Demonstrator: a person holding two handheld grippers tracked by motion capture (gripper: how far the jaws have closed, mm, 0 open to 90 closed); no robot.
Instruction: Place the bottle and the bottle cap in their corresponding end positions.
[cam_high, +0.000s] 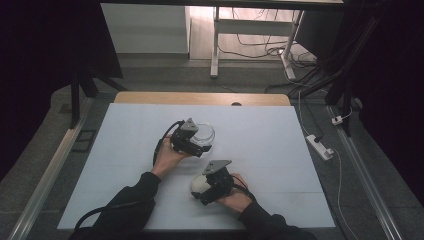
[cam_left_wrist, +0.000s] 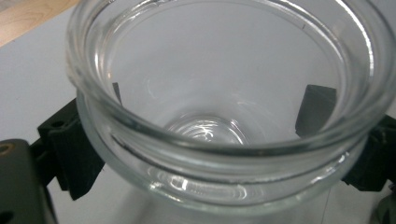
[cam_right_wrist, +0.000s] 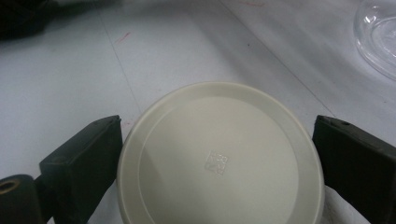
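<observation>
A clear, empty glass jar (cam_high: 206, 131) stands near the middle of the white table. My left gripper (cam_high: 203, 142) is shut on it from the near left. In the left gripper view the jar (cam_left_wrist: 224, 140) sits between both black jaws, whose fingertips (cam_left_wrist: 317, 109) show through the glass. A round cream lid (cam_high: 198, 183) lies flat on the table closer to the person. My right gripper (cam_high: 204, 191) is shut on it, and in the right gripper view its jaws press the lid (cam_right_wrist: 219, 158) on both sides. The jar's edge (cam_right_wrist: 379, 37) appears at the upper right there.
The white table top (cam_high: 270, 150) has open room left, right and behind the jar, with a wooden strip (cam_high: 200, 98) along its far edge. A power strip (cam_high: 320, 146) and cables lie on the floor to the right. A white desk frame (cam_high: 215, 45) stands beyond.
</observation>
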